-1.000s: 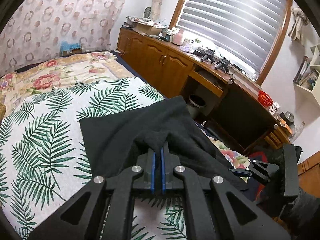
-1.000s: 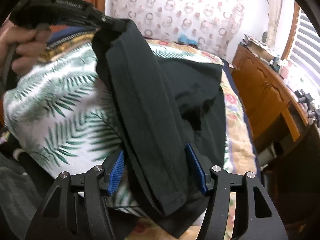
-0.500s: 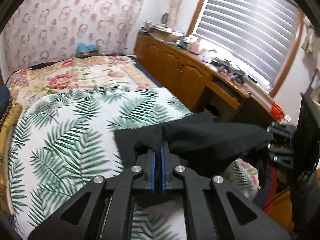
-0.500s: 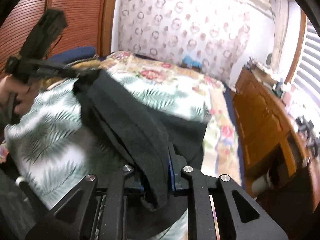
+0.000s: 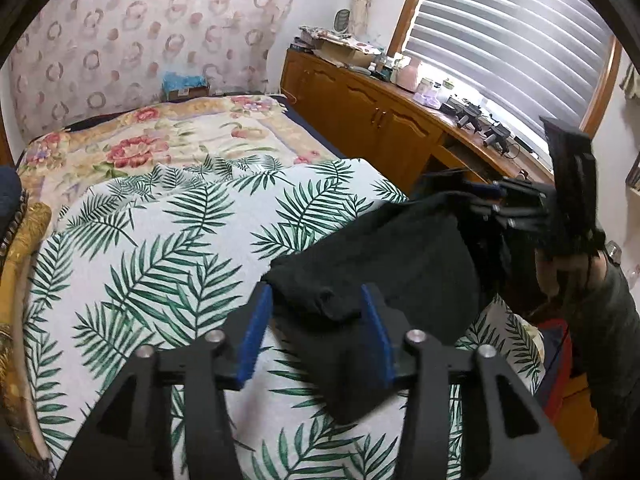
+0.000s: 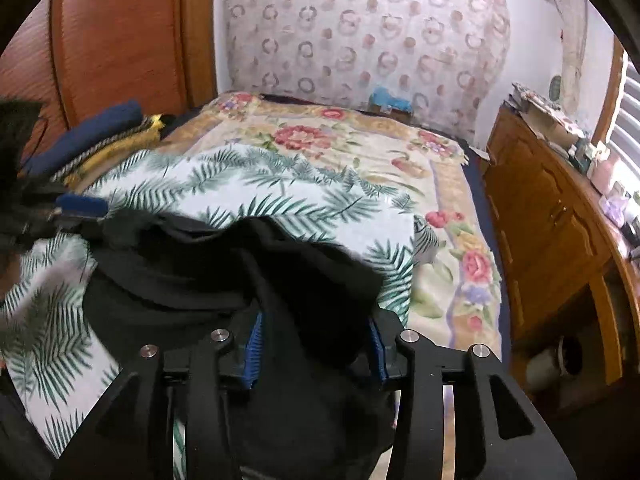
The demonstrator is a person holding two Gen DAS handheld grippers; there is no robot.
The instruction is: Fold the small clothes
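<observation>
A black garment (image 5: 400, 256) lies bunched on the palm-leaf bed cover (image 5: 160, 240), near its front right part. My left gripper (image 5: 316, 332) has its jaws opening; a fold of the garment sits loose between the blue pads. At the right of the left wrist view, my right gripper (image 5: 480, 196) hovers over the garment's far end, held by a hand (image 5: 560, 264). In the right wrist view the right gripper (image 6: 316, 344) has its jaws opening, with thick black garment (image 6: 240, 264) filling the gap. The left gripper (image 6: 80, 208) shows at that view's left edge.
A floral blanket (image 5: 132, 148) covers the far half of the bed. A wooden cabinet (image 5: 360, 108) with clutter on top runs along the right under a blinded window. A wooden headboard (image 6: 120, 40) and a navy pillow (image 6: 100, 128) stand on the left. A bin (image 6: 560, 356) sits under the desk.
The left jaws, shut on the garment before, have parted. The right jaws closed on the garment, then widened again. Both grippers carried the garment forward over the bed, where it is bunched.
</observation>
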